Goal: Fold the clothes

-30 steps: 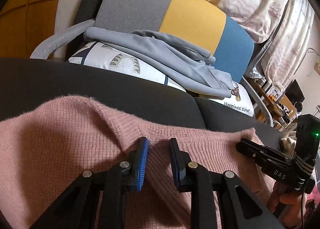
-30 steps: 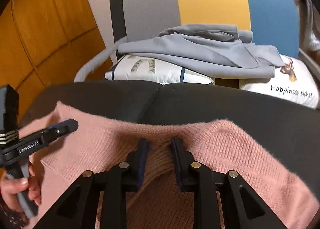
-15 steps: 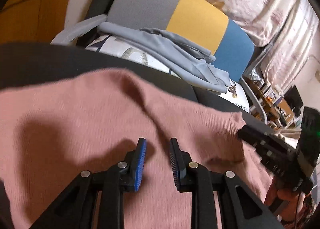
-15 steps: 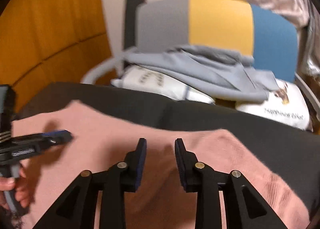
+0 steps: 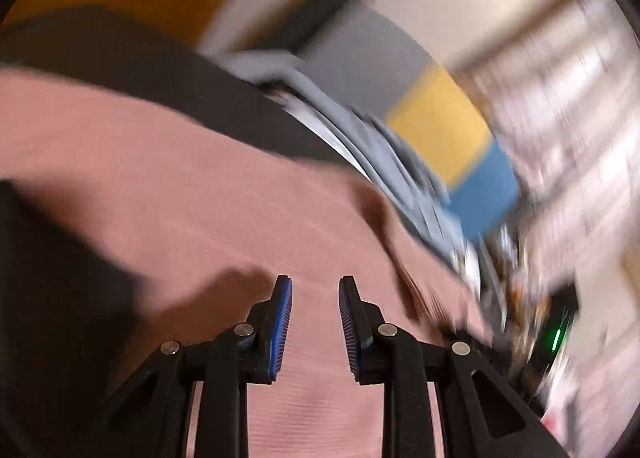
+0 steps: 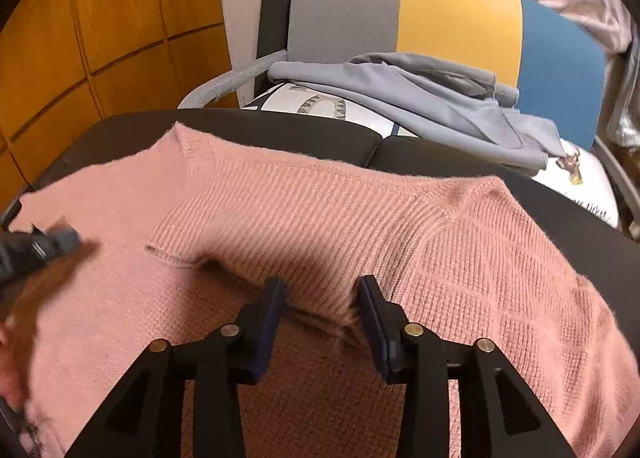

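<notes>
Sweater: soft pink knitted sweater lies on dark seat.
Right tongs: opening, ribbed fold between, not pinched.
Left tongs: narrow gap, holding nothing.

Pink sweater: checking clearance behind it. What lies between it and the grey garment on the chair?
In the right wrist view, bare dark cushion separates the pink sweater from the grey garment.
</notes>
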Demonstrator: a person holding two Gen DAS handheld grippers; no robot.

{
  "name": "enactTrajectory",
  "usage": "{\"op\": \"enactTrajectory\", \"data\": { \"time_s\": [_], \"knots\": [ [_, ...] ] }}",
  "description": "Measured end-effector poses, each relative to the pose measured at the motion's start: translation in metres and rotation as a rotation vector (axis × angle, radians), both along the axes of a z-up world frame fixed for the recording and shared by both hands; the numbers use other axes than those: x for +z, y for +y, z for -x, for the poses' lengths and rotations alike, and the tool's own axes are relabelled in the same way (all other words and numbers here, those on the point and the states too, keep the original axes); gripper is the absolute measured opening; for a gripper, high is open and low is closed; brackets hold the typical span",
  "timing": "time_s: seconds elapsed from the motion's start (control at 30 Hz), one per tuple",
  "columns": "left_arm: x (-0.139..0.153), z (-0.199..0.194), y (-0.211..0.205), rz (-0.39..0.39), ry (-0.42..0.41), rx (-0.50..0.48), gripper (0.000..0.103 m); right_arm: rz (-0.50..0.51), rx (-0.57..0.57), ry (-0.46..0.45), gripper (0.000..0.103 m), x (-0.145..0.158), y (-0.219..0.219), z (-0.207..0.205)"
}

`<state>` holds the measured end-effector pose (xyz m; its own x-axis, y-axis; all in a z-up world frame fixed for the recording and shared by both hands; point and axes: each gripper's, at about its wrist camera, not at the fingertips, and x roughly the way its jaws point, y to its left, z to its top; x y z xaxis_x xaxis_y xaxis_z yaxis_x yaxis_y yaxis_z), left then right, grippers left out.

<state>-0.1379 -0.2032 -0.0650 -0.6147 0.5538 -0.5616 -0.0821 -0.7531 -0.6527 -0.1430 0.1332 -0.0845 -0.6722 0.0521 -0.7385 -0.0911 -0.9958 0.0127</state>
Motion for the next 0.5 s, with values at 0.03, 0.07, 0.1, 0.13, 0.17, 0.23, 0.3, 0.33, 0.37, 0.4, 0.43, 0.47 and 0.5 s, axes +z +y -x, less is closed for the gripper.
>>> {"op": "enactTrajectory", "data": {
  "time_s": [0.03, 0.07, 0.1, 0.13, 0.17, 0.23, 0.3, 0.33, 0.37, 0.4, 0.43, 0.47, 0.5],
  "knots": [
    [-0.002, 0.003, -0.029, -0.027, -0.022, 0.082, 0.024, -0.014, 0.002, 0.000, 0.043, -0.001, -0.002, 0.000],
    [-0.003, 0.004, -0.066, -0.051, -0.040, 0.182, 0.024, -0.020, 0.001, 0.000, 0.043, -0.001, -0.004, 0.000],
    [-0.002, 0.003, -0.091, -0.054, -0.044, 0.255, 0.024, -0.026, 0.001, 0.000, 0.043, -0.002, -0.005, 0.000],
    [-0.001, 0.002, -0.116, -0.058, -0.047, 0.328, 0.024, -0.025, 0.001, 0.000, 0.043, -0.002, -0.003, 0.002],
    [0.001, -0.001, -0.144, -0.050, -0.041, 0.405, 0.027, -0.022, 0.001, 0.002, 0.044, -0.002, -0.002, 0.002],
    [0.004, -0.004, -0.196, -0.002, -0.048, 0.545, 0.029, -0.012, 0.002, 0.006, 0.044, -0.002, -0.001, 0.001],
    [-0.001, -0.002, -0.226, 0.011, -0.094, 0.599, 0.030, -0.004, 0.003, 0.007, 0.044, -0.002, 0.000, 0.001],
    [-0.004, 0.000, -0.239, 0.009, -0.120, 0.617, 0.030, -0.003, 0.003, 0.008, 0.045, -0.002, 0.000, 0.001],
    [-0.010, 0.003, -0.252, -0.013, -0.151, 0.627, 0.030, -0.007, 0.006, 0.007, 0.047, -0.002, -0.001, 0.002],
    [-0.013, 0.006, -0.257, -0.021, -0.171, 0.629, 0.030, -0.013, 0.010, 0.005, 0.049, -0.002, -0.003, 0.002],
    [-0.017, 0.009, -0.262, -0.030, -0.192, 0.631, 0.030, -0.020, 0.015, 0.003, 0.051, -0.003, -0.004, 0.002],
    [-0.021, 0.013, -0.267, -0.043, -0.193, 0.628, 0.030, -0.026, 0.019, 0.001, 0.054, -0.003, -0.006, 0.002],
    [-0.022, 0.015, -0.268, -0.046, -0.179, 0.625, 0.030, -0.032, 0.024, -0.001, 0.055, -0.003, -0.008, 0.003]
  ]
}}
